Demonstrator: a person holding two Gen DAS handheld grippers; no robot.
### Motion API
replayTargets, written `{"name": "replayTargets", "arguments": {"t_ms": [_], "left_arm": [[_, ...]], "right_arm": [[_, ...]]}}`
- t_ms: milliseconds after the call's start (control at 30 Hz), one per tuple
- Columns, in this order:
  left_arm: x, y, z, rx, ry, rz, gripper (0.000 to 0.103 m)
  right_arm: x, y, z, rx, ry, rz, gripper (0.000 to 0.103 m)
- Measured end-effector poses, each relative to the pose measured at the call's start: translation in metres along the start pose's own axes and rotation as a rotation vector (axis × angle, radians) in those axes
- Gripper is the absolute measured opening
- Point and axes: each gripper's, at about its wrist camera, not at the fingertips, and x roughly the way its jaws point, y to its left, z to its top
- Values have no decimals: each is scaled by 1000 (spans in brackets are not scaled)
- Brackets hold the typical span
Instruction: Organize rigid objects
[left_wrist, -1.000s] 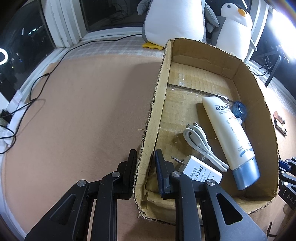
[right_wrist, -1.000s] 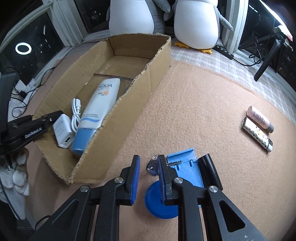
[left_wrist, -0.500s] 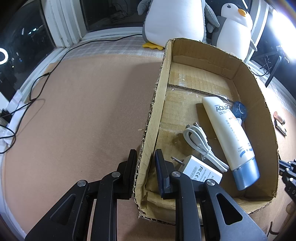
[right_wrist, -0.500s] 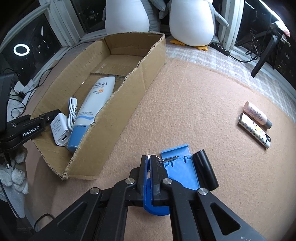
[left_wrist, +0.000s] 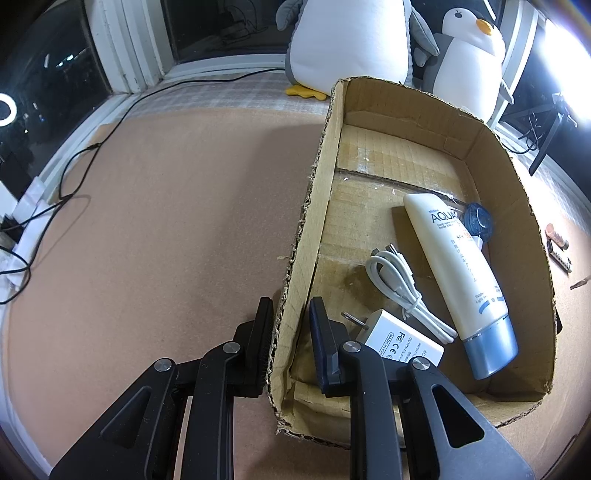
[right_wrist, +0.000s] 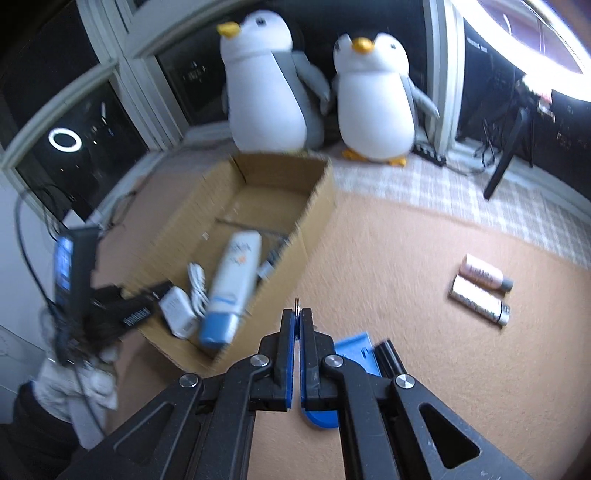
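Note:
My left gripper (left_wrist: 291, 317) straddles the near left wall of the cardboard box (left_wrist: 321, 192) and is shut on it. Inside the box lie a white sunscreen tube (left_wrist: 458, 269), a white charger (left_wrist: 399, 343), a coiled white cable (left_wrist: 399, 277) and a small blue round piece (left_wrist: 478, 221). My right gripper (right_wrist: 297, 314) hangs above the carpet to the right of the box (right_wrist: 314, 221), shut on a metal key ring (right_wrist: 297, 303) that pokes up between its tips. Below it, a blue phone stand (right_wrist: 354, 350) lies on the carpet.
Two small cosmetic tubes (right_wrist: 484, 273) (right_wrist: 480, 301) lie on the carpet to the right. Two plush penguins (right_wrist: 266, 81) (right_wrist: 373, 92) stand behind the box by the window. Black cables (left_wrist: 74, 184) run along the left edge. A tripod leg (right_wrist: 506, 158) stands at the back right.
My right gripper closed on the key ring beside the blue stand and then rose with it, tilting up towards the box and penguins. The left gripper stayed on the box wall.

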Motion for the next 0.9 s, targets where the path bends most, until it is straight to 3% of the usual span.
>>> {"name": "replayTargets", "arguments": {"t_ms": [333,900], "left_arm": [[0,0,0,-5,0,-4,19],[0,1,0,-6,0,-5,19]], "right_arm": [[-4,30,32,-40,-73,76,2],[39,31,49,-22,-27,91,2]]}}
